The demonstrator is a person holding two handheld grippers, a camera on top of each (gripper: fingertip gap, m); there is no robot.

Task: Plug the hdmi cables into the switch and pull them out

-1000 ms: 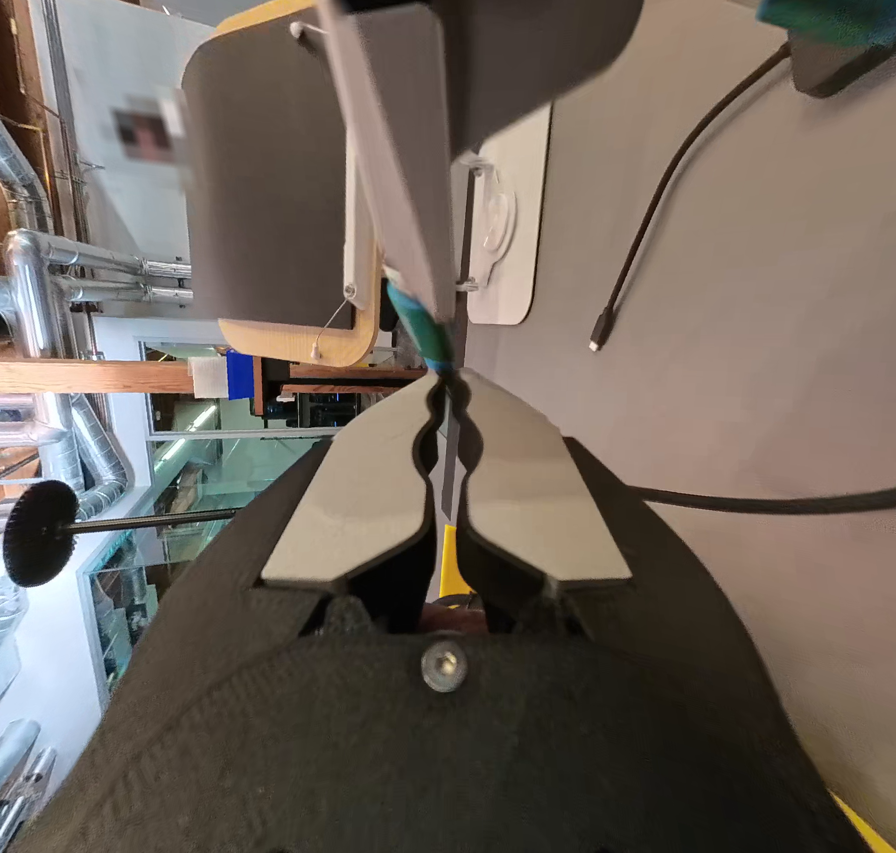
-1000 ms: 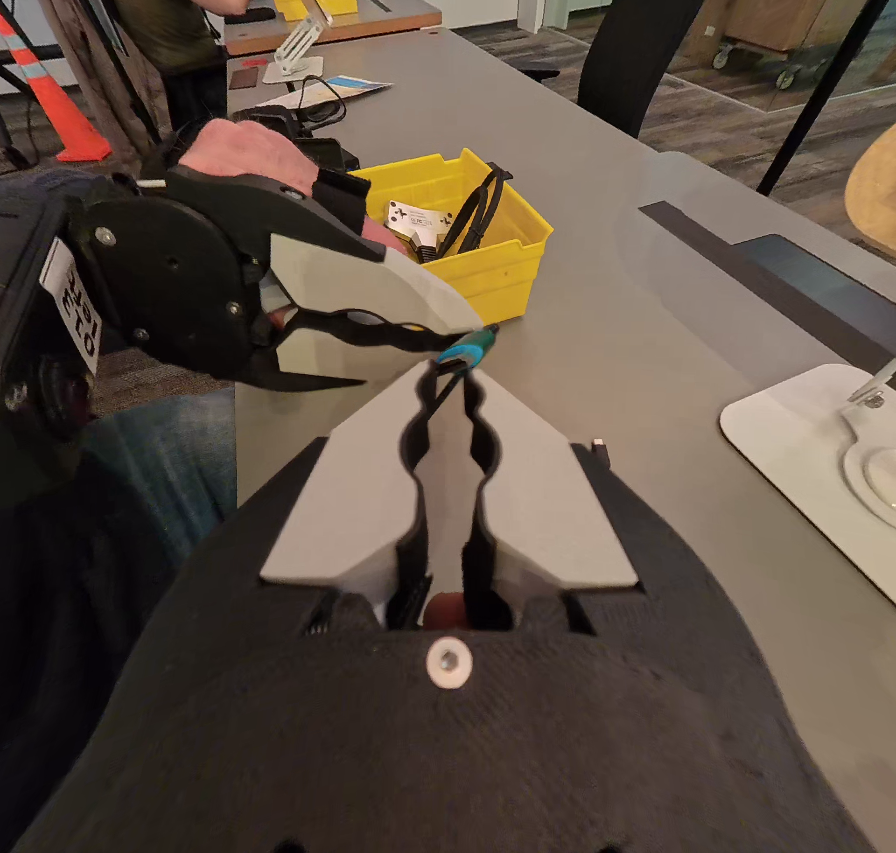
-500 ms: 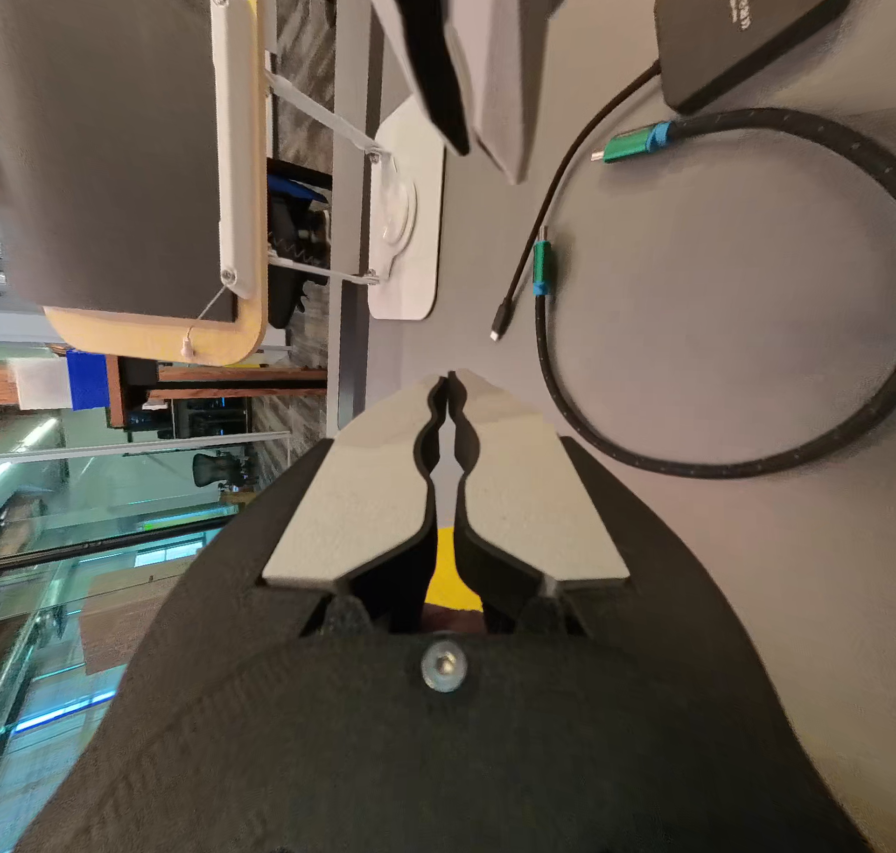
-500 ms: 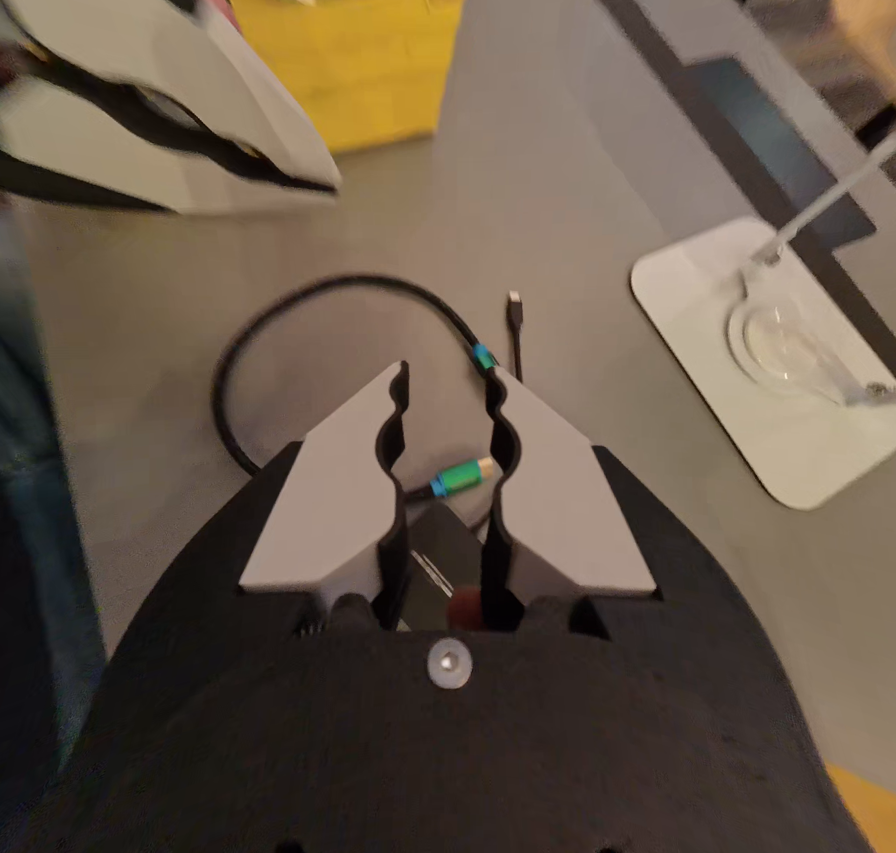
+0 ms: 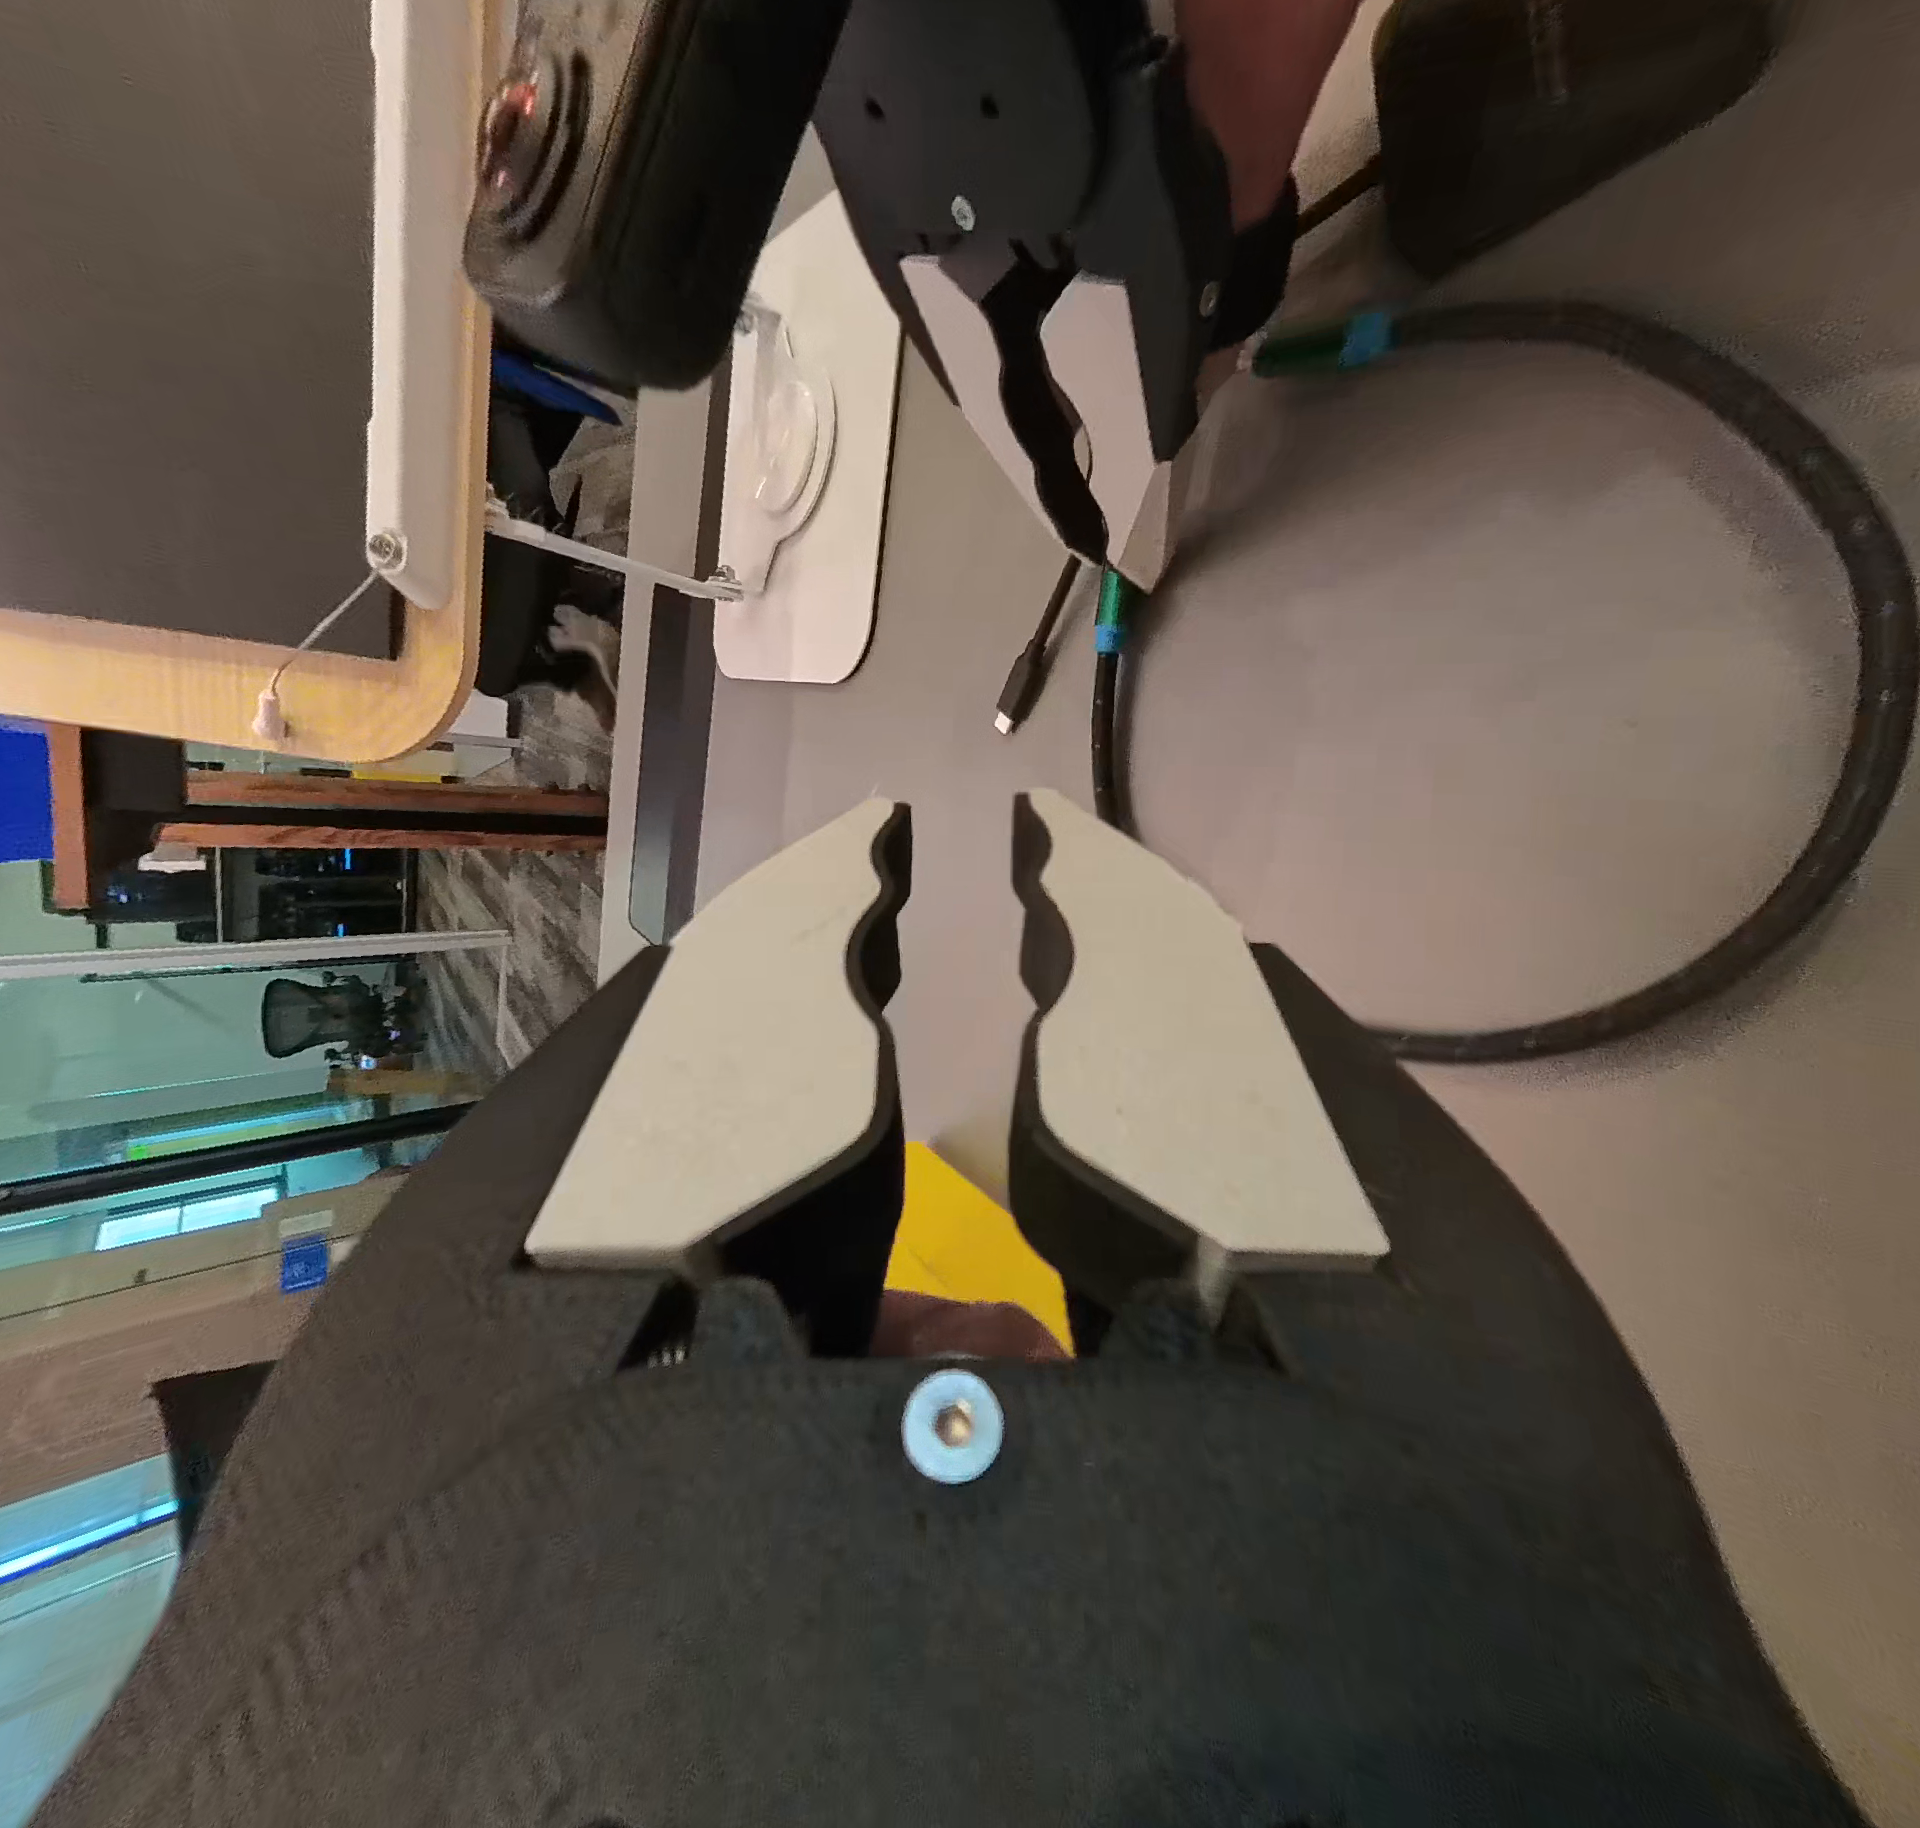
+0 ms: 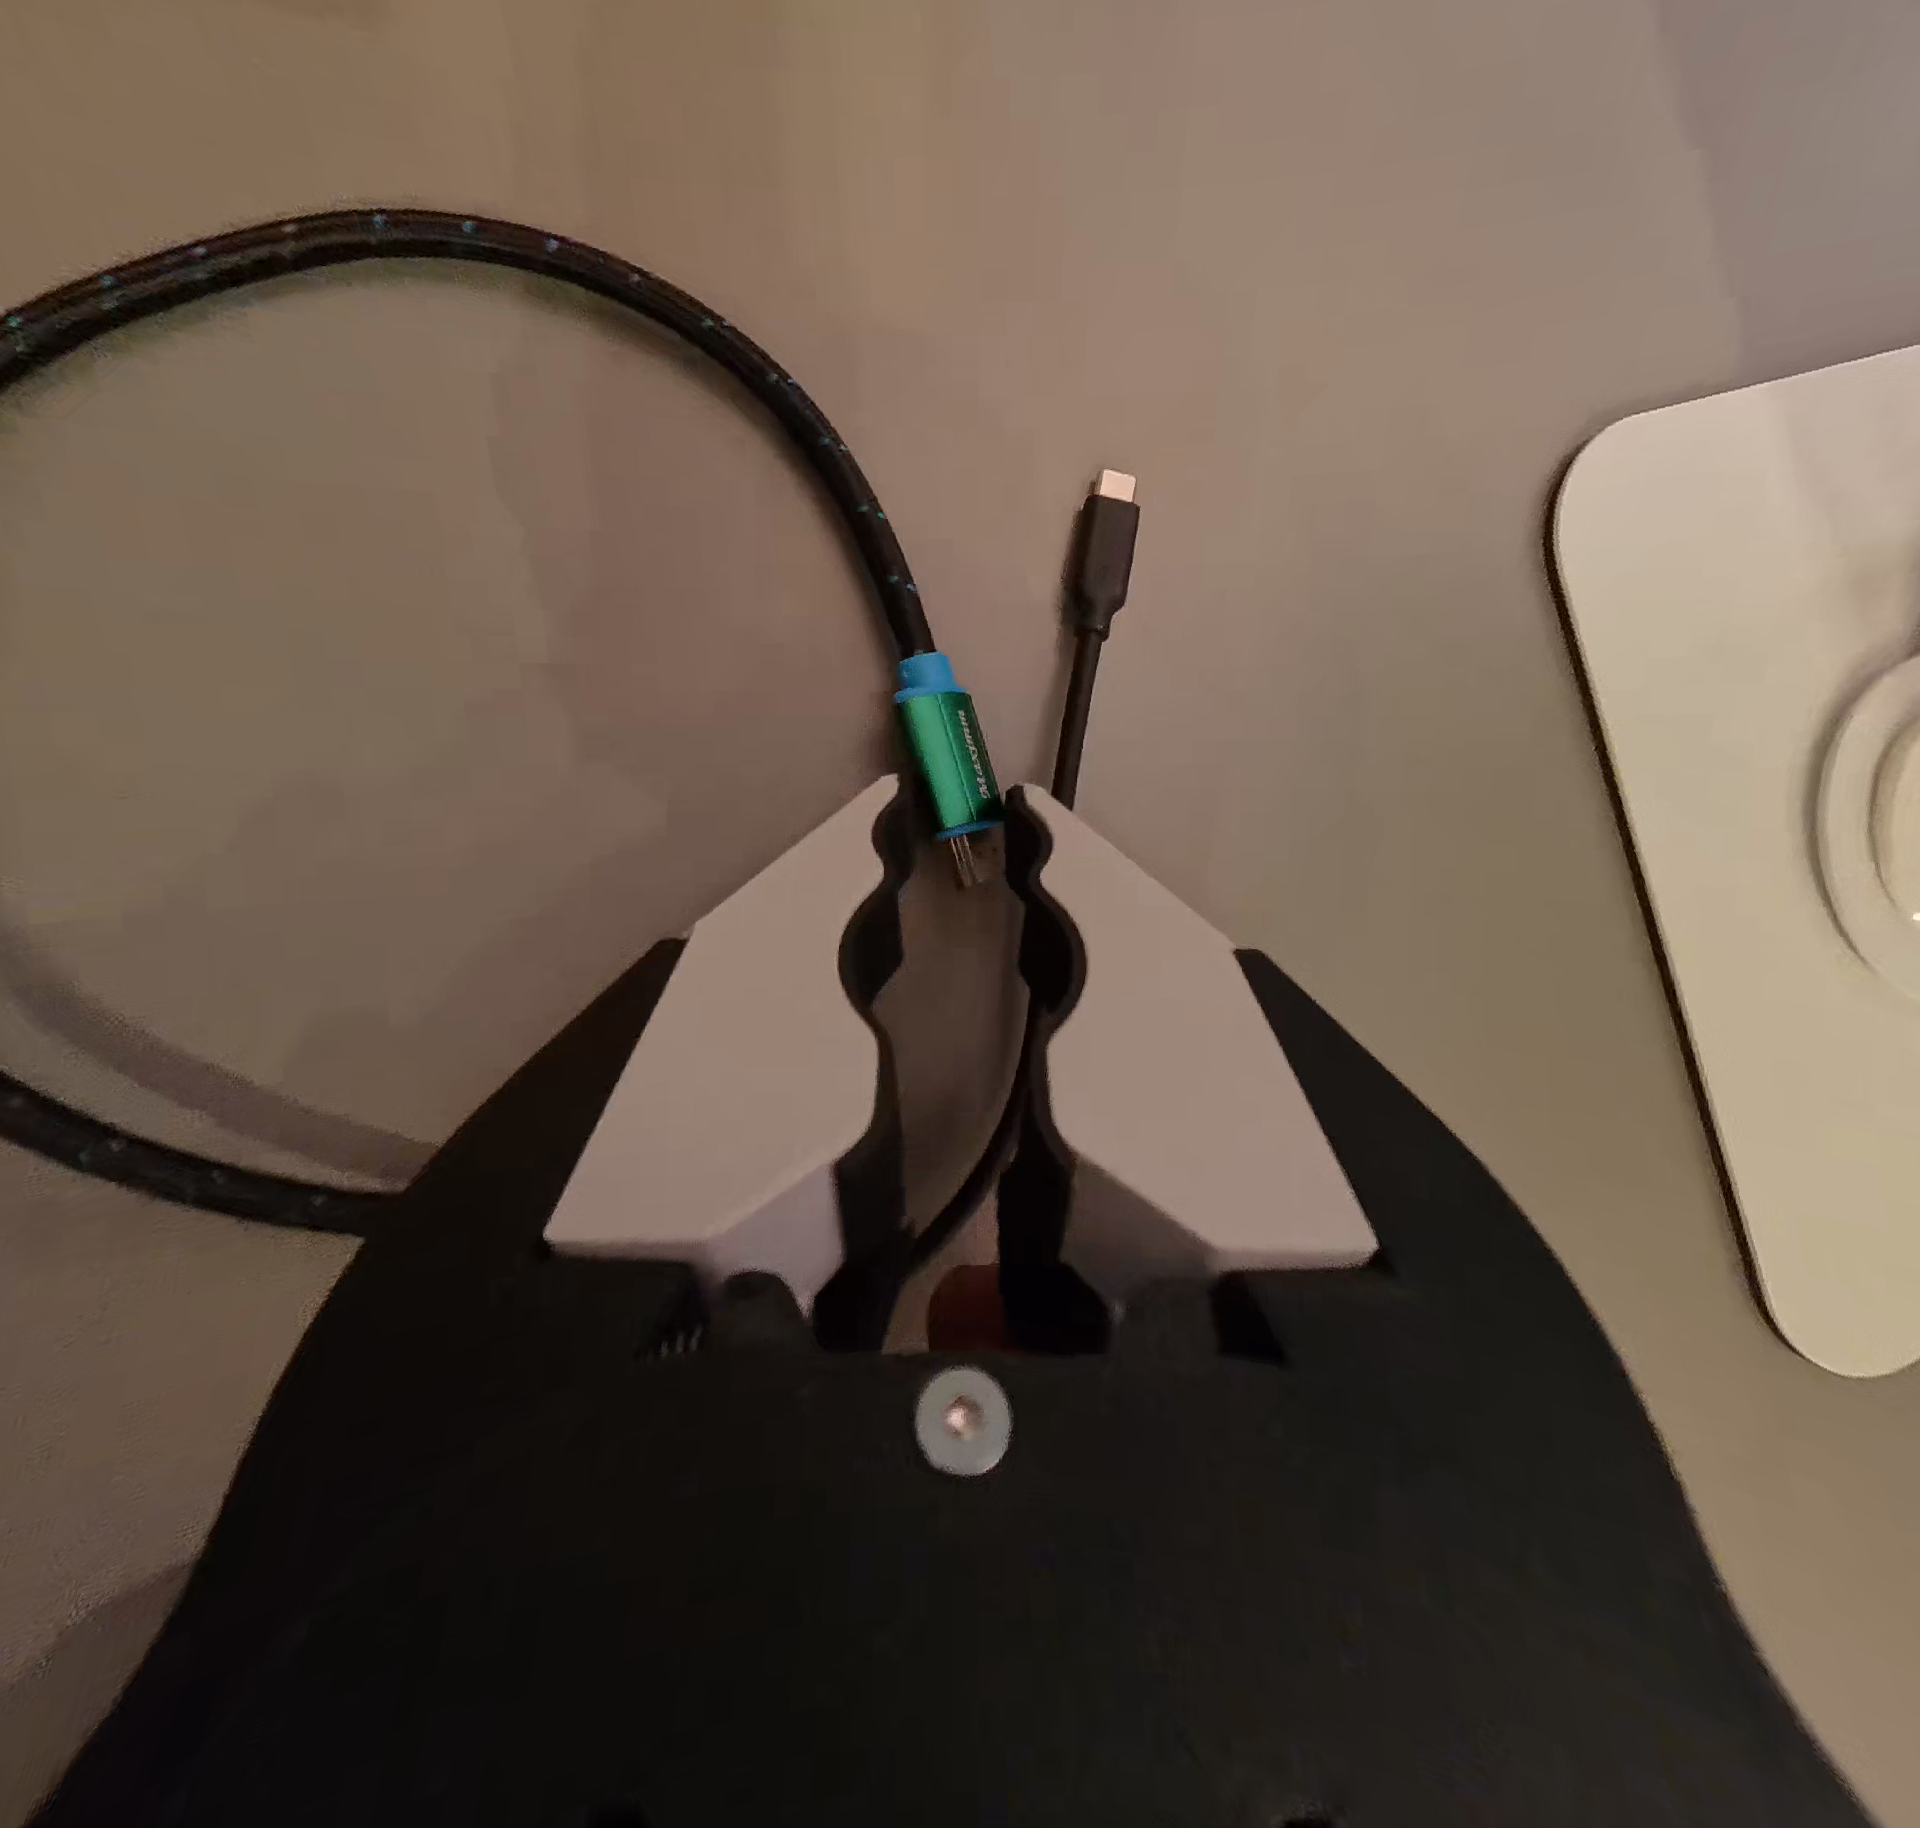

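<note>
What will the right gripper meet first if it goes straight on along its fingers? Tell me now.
The green HDMI plug: it lies right at the open fingertips of the right gripper, partly between them. Past it is only the grey table; how high the tips are above it is unclear.

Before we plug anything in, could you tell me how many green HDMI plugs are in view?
2, none visibly hidden. One green plug lies at the right gripper tips; the other green plug lies near the black switch.
</note>
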